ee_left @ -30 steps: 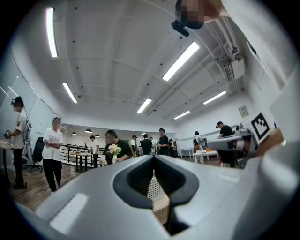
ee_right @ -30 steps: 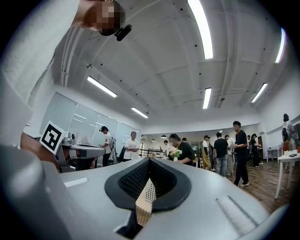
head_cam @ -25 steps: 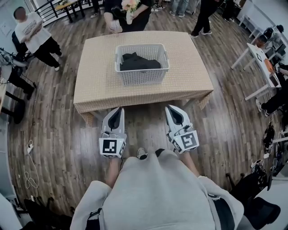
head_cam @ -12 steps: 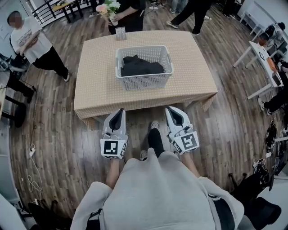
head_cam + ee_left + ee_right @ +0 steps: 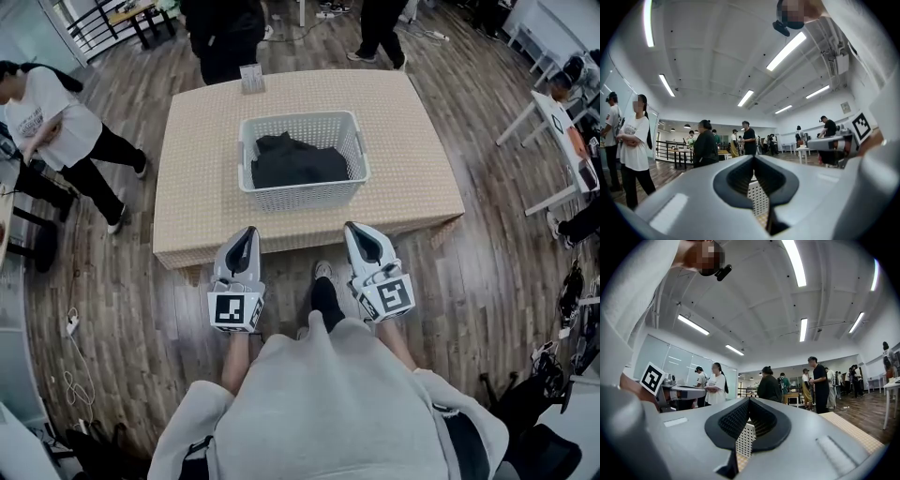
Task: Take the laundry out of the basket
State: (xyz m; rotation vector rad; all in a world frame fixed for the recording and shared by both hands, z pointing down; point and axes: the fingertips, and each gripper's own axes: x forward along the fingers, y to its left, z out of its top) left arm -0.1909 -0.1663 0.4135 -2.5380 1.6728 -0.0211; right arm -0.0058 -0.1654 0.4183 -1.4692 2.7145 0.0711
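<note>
A white slatted basket (image 5: 302,192) stands in the middle of a beige table (image 5: 197,169), with dark laundry (image 5: 295,161) heaped inside it. Both grippers hang side by side in front of the table's near edge, short of the basket. My left gripper (image 5: 247,232) is shut and holds nothing. The right gripper (image 5: 355,227) is also shut and empty. In the left gripper view the jaw tips (image 5: 753,157) meet, and a strip of the basket (image 5: 760,200) shows beyond them. The right gripper view shows the same: closed tips (image 5: 749,399) and a bit of basket (image 5: 745,439).
A small upright card (image 5: 250,79) stands at the table's far edge. People stand behind the table (image 5: 223,37) and one in a white shirt at the left (image 5: 52,117). White desks (image 5: 553,131) are at the right. Cables (image 5: 67,366) lie on the wooden floor.
The table and basket have come nearer and lower in the head view. The person with flowers has left the far edge. The wearer's foot has stepped forward between the grippers.
</note>
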